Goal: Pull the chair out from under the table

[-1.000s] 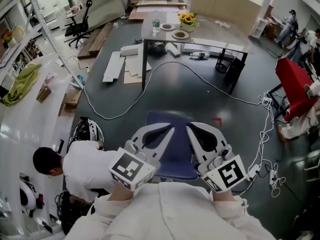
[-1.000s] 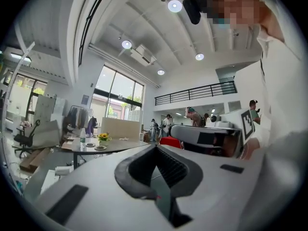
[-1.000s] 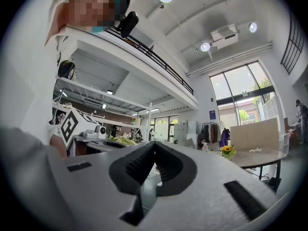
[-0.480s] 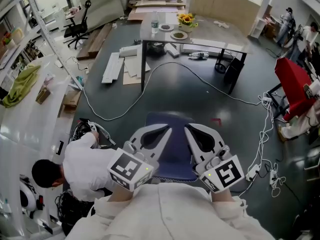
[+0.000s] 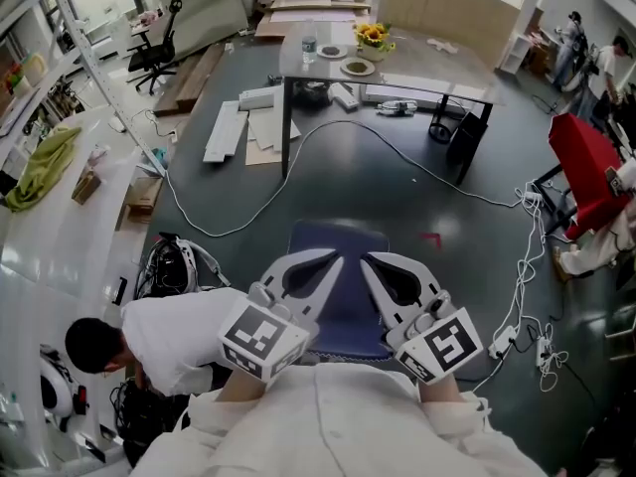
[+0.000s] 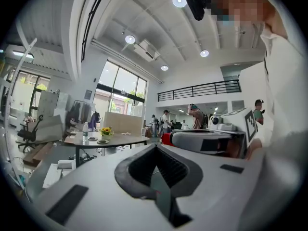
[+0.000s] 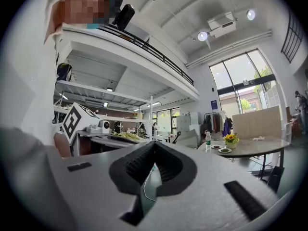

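Left gripper [image 5: 336, 257] and right gripper [image 5: 366, 258] both have their fingers shut tight, holding nothing. Only the head view shows the blue chair [image 5: 349, 302], on the floor right below them and well apart from the tabletop [image 5: 427, 63]. The gripper views just catch the flowers [image 6: 105, 130] on it.

The surface [image 5: 427, 66] at the top centre of the head view carries a water bottle [image 5: 309, 50], two plates [image 5: 358, 68] and a pot of yellow flowers [image 5: 373, 36]; white boards [image 5: 224, 132] and a white cable [image 5: 231, 233] lie on the dark floor [image 5: 397, 207] below it
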Demonstrator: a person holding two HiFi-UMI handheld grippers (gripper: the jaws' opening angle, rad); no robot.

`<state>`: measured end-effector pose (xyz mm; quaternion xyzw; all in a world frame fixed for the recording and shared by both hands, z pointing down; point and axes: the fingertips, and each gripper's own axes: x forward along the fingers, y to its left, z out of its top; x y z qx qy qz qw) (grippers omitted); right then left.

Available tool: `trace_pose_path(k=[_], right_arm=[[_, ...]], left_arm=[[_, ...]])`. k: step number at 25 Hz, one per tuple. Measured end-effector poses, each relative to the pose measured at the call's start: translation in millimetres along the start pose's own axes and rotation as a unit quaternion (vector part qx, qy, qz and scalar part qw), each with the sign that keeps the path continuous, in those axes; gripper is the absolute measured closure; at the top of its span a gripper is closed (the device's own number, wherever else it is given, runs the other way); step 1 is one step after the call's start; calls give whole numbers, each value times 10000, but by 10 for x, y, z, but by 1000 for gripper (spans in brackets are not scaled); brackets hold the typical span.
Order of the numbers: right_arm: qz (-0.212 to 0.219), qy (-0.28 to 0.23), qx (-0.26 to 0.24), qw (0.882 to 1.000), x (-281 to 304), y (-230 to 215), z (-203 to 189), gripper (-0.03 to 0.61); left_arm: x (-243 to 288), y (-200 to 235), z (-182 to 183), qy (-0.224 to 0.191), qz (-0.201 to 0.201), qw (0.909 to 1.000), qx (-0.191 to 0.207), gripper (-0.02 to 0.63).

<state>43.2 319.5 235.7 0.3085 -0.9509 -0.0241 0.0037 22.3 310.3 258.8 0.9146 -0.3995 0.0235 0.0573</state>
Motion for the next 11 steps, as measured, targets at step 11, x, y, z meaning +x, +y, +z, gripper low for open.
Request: trace_pose_path(k=[11], right_arm=[[-125,98,10,9999,-58,-32,-53,577]], left_arm=[[7,-73,-50,25,-117,9999,-86,598]])
